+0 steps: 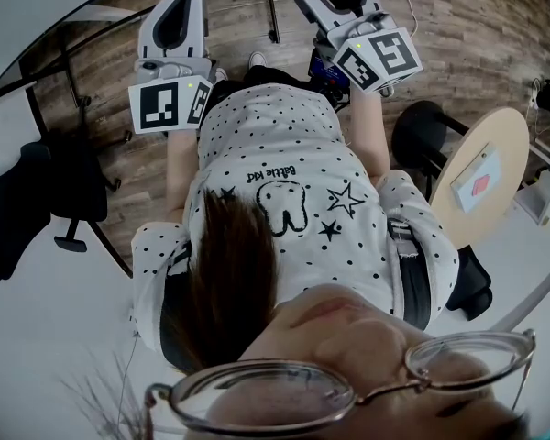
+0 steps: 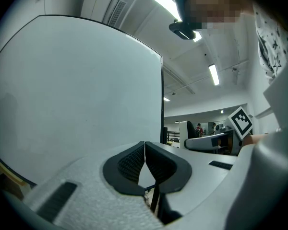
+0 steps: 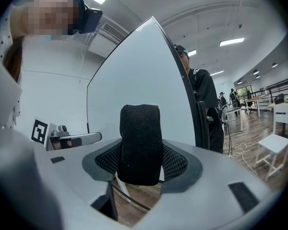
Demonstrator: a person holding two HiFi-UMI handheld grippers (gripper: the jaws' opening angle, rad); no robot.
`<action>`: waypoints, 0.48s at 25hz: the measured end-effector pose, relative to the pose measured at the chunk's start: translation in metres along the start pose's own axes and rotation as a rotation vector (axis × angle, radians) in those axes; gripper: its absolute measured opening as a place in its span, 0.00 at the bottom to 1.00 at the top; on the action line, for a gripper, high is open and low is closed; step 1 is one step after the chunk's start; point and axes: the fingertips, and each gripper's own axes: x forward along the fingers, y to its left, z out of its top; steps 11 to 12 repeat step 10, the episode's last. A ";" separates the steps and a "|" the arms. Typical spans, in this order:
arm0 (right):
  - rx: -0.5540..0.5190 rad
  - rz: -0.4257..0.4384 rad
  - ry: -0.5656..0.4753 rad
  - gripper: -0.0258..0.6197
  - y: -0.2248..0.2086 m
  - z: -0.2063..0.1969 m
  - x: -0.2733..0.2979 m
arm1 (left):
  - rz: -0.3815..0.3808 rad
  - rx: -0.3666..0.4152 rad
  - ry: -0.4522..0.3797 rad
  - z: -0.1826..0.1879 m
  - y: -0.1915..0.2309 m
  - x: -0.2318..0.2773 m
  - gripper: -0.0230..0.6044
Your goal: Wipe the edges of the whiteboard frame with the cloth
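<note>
In the right gripper view my right gripper is shut on a black knitted cloth, which stands up between the pads. Close behind the cloth rises the whiteboard, its dark frame edge running down just right of the cloth. From the left gripper view the whiteboard fills the left side, with its black frame edge vertical. My left gripper is shut with nothing in it. In the head view both grippers, left and right, are held out over the wooden floor.
A person in black stands right behind the board's edge. A white chair and a cable are on the floor to the right. The head view shows a round table, a black stool and a black chair.
</note>
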 end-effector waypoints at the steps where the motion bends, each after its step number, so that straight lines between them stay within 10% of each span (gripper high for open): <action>1: -0.001 -0.001 0.001 0.41 0.000 0.000 0.000 | -0.001 0.000 0.000 0.000 0.000 0.000 0.07; 12: -0.013 -0.006 0.003 0.41 0.001 0.002 -0.004 | -0.009 -0.003 -0.001 0.001 -0.003 -0.002 0.07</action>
